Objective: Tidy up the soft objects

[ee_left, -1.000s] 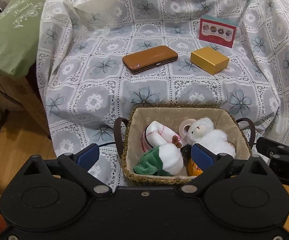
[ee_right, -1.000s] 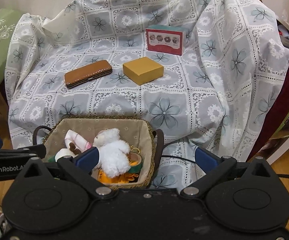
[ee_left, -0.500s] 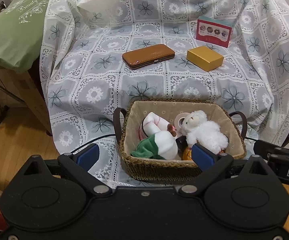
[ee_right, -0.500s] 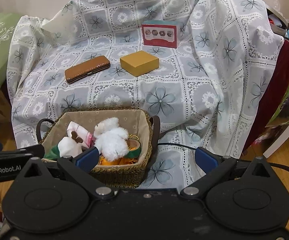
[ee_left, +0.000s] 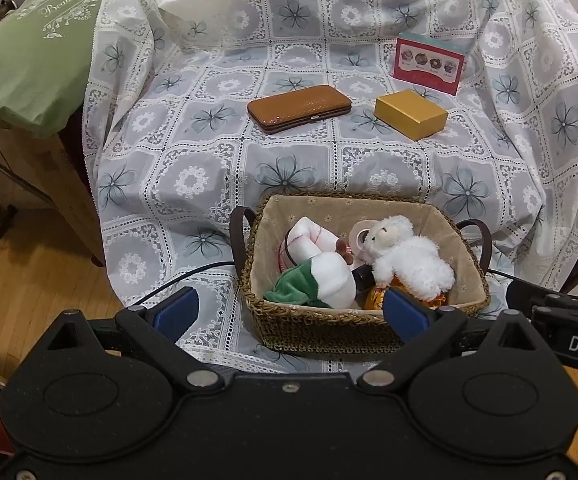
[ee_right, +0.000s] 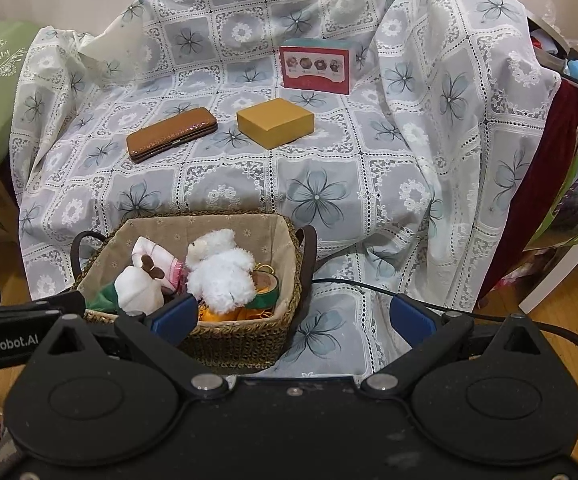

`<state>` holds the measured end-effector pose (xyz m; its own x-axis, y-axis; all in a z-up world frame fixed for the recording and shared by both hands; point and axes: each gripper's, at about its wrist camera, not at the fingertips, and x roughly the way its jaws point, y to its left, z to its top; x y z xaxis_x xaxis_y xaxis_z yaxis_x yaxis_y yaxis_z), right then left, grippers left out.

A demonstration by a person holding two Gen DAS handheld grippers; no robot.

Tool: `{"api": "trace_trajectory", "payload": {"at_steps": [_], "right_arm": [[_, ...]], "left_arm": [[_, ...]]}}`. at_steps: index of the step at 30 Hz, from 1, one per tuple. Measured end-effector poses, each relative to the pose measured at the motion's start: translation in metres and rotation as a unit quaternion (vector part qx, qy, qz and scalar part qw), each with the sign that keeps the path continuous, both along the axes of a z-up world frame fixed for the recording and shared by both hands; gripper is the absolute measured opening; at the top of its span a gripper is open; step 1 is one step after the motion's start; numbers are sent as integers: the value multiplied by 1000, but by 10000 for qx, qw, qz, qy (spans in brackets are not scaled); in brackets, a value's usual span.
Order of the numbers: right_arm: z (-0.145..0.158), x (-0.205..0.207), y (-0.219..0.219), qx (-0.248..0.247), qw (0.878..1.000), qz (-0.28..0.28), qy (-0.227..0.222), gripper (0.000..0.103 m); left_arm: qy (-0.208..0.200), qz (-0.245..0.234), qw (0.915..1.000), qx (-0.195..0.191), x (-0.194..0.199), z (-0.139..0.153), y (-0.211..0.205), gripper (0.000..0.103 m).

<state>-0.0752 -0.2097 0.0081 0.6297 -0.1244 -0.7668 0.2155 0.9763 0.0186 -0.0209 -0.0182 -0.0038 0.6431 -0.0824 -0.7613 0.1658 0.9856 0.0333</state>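
Note:
A woven basket (ee_left: pixel 321 326) (ee_right: pixel 241 340) with dark handles sits at the front edge of a lace-covered seat. In it lie a white plush bear (ee_left: pixel 409 256) (ee_right: pixel 221 270), a white and green soft toy (ee_left: pixel 321 280) (ee_right: pixel 135 286), a pink and white cloth (ee_left: pixel 309 234) (ee_right: pixel 149 250) and tape rolls. My left gripper (ee_left: pixel 289 310) is open and empty, in front of the basket's near rim. My right gripper (ee_right: pixel 295 318) is open and empty, in front of the basket's right corner.
A brown case (ee_left: pixel 299 108) (ee_right: pixel 171 134), a yellow box (ee_left: pixel 411 114) (ee_right: pixel 275 122) and a red and teal carton (ee_left: pixel 429 64) (ee_right: pixel 315 66) lie further back on the cloth. A green cushion (ee_left: pixel 29 48) is at the left. A black cable (ee_right: pixel 369 286) runs across the front. Wood floor lies below.
Both grippers have pulled back and up from the basket, so it sits smaller and farther away in both views. The jaws stay open. The toys have not moved.

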Motion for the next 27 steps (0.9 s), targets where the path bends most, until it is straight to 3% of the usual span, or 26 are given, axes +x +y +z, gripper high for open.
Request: {"api": "trace_trajectory", "payload": {"at_steps": [27], "right_arm": [[-4,1,0,54,10000,17,75,102]], "left_arm": [[26,18,10000,-6,1,0,1,96]]}}
